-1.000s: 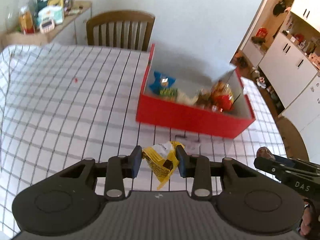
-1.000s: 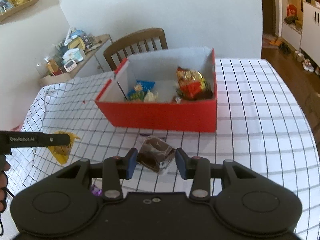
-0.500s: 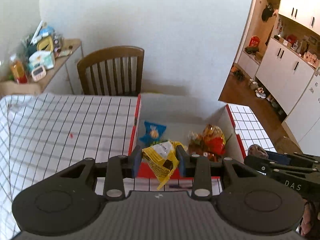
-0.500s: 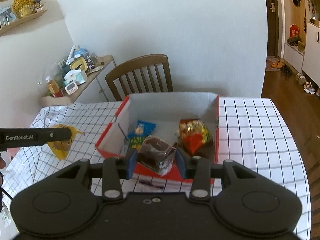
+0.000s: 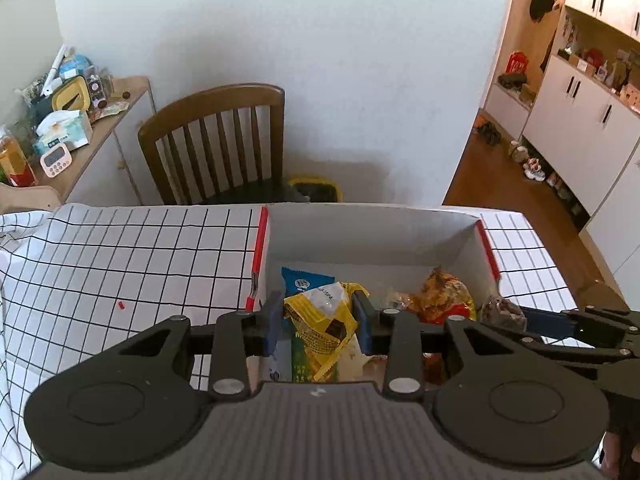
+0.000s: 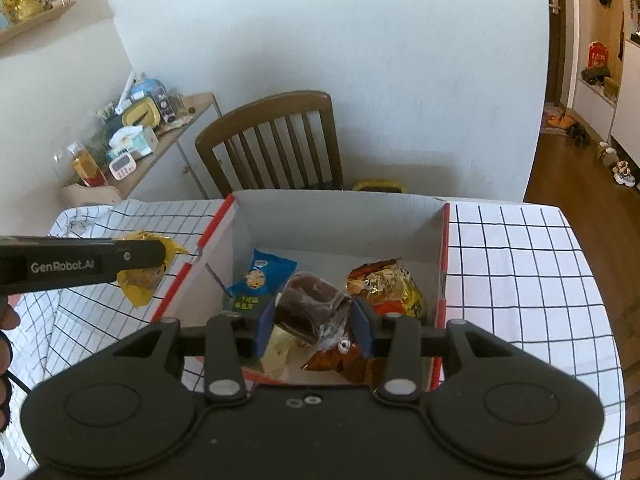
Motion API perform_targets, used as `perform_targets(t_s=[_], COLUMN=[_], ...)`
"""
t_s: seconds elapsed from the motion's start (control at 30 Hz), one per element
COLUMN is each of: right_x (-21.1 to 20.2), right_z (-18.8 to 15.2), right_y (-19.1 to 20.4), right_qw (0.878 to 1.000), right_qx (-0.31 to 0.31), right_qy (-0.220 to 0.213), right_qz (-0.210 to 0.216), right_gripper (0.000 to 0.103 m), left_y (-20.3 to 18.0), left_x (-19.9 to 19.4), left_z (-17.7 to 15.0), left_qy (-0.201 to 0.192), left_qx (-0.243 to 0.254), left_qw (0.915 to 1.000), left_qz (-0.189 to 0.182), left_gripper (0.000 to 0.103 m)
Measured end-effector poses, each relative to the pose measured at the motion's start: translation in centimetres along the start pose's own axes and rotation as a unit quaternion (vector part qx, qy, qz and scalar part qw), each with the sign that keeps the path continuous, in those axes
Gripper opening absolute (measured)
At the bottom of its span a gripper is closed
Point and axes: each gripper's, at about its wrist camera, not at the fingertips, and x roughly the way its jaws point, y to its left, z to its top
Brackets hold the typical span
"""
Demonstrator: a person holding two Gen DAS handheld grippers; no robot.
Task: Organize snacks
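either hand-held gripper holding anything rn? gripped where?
Both. Left hand-held gripper pinches the yellow snack packet across its middle; right hand-held gripper pinches the clear-wrapped brown snack across its sides. Both sit over the red box.

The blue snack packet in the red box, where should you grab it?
Best guess: take the flat blue plastic snack packet by its crimped top edge, coming straight down from above. It lies flat on the floor of the red cardboard box, close to the left wall, so a sideways approach looks blocked.

Yellow packet (image 5: 322, 316), brown packet (image 6: 312, 306) above red box (image 6: 440, 276).
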Motion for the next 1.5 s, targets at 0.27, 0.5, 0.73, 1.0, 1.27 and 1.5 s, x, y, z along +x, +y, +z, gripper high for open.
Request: perform_targets(t_s=[0.27, 0.5, 0.73, 1.0, 1.27, 1.5], right_x=[4.4, 7.8, 10.3, 11.5, 12.1, 11.5], right_z=[0.3, 0.5, 0.1, -0.4, -0.7, -0.6], right_y=[-0.2, 0.2, 0.6, 0.6, 0.8, 0.8], right_qw=[0.999, 0.997, 0.993, 0.991, 0.989, 0.990], right_qx=[-0.008, -0.017, -0.040, -0.054, -0.060, -0.054], right_qy=[0.046, 0.080, 0.108, 0.119, 0.131, 0.121], right_qz=[0.004, 0.007, -0.017, -0.030, -0.042, -0.042], right_gripper=[0.040, 0.040, 0.040, 0.040, 0.041, 0.046], left_y=[-0.5, -0.8, -1.1, -1.5, -1.4, -1.3], left_x=[4.3, 8.0, 10.6, 12.7, 13.4, 12.4], left_z=[0.8, 0.9, 0.3, -0.4, -0.9, -1.0], left_qy=[0.023, 0.057, 0.082, 0.108, 0.127, 0.120], left_qx=[0.008, 0.012, 0.025, 0.030, 0.023, 0.015], left_qw=[0.9997, 0.9981, 0.9961, 0.9935, 0.9915, 0.9926], left_qz=[0.010, 0.017, 0.019, 0.020, 0.020, 0.018], left_gripper=[0.035, 0.035, 0.035, 0.037, 0.046, 0.057])
